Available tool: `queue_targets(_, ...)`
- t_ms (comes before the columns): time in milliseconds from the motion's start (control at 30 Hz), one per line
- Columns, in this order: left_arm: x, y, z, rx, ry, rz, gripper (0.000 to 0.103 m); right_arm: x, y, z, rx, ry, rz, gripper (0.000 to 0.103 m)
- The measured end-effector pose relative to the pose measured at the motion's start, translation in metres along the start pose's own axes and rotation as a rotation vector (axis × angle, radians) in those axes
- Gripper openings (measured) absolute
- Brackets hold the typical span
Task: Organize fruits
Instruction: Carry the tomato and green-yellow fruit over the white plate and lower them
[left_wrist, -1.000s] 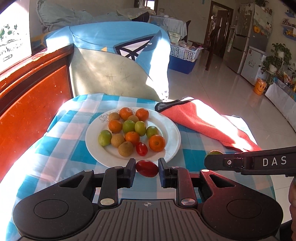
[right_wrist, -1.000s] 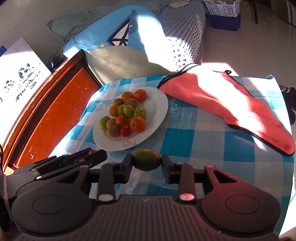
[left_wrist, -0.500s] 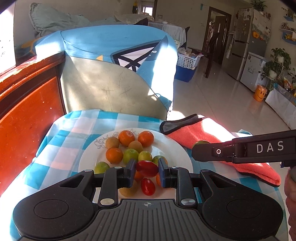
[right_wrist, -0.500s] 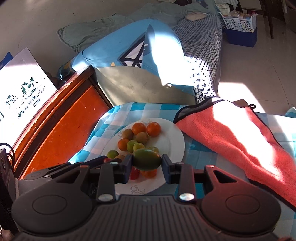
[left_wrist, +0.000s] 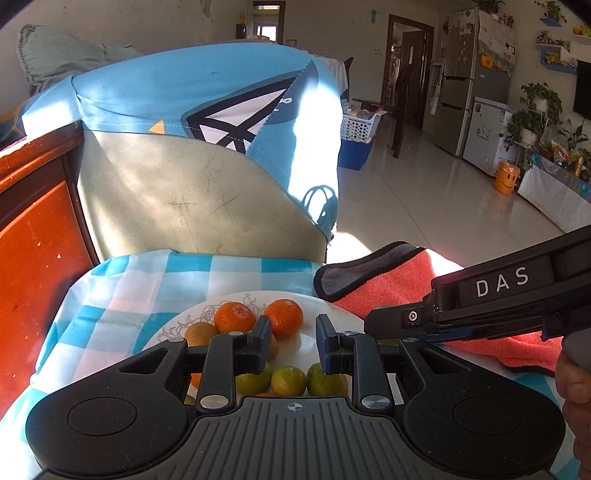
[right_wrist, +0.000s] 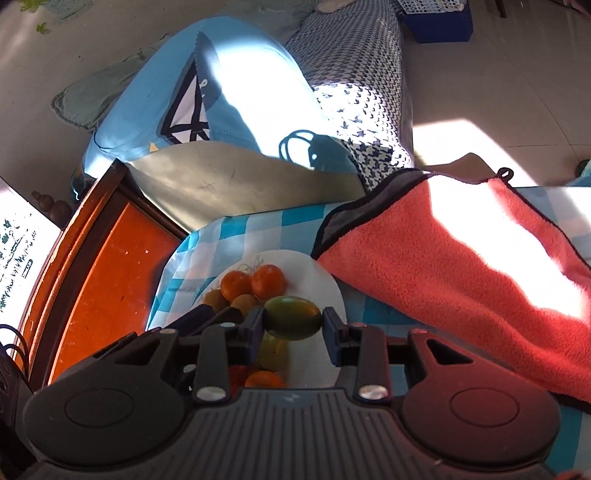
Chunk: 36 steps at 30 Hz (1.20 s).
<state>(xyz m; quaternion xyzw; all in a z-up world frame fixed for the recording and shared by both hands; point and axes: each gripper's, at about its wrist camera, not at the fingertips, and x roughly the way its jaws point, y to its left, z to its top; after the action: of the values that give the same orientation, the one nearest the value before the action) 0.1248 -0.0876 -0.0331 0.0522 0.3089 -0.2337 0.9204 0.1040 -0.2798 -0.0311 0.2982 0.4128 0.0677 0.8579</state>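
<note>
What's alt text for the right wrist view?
Right gripper shut on a green oval fruit above a white plate of oranges and other fruit, on a blue checked tablecloth; a coral towel lies right of the plate.

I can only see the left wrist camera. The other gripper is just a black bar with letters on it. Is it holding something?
Observer: Yes. In the right wrist view the right gripper is shut on a green fruit.
Operator: Is the fruit over the plate yet?
Observer: It shows against the right half of the white plate, just in front of two oranges that lie at the plate's far side.
</note>
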Motion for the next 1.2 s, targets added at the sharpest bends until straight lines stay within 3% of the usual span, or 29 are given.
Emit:
queue_targets(200, 0.005, 0.011, 0.003, -0.069, -0.001, -0.031, 0.023, 0.007, -0.002, 0.002, 0.016, 0.009, -0.005, 0.034)
queue_targets(400, -0.004, 0.018, 0.008, -0.099, -0.009, 0.002, 0.024, 0.013, -0.002, 0.002, 0.019, 0.019, 0.003, 0.034)
queue_targets(633, -0.011, 0.020, 0.005, -0.077, 0.071, 0.080, 0.026, 0.022, 0.001, 0.004, 0.017, 0.029, 0.011, 0.034)
queue_targets(833, -0.020, 0.018, 0.000, -0.074, 0.125, 0.100, 0.028, 0.032, 0.009, 0.003, -0.015, 0.042, 0.026, 0.035)
queue_targets(1200, -0.043, 0.014, -0.001, -0.083, 0.129, 0.102, 0.033, 0.029, 0.011, 0.007, -0.009, 0.031, 0.044, 0.036)
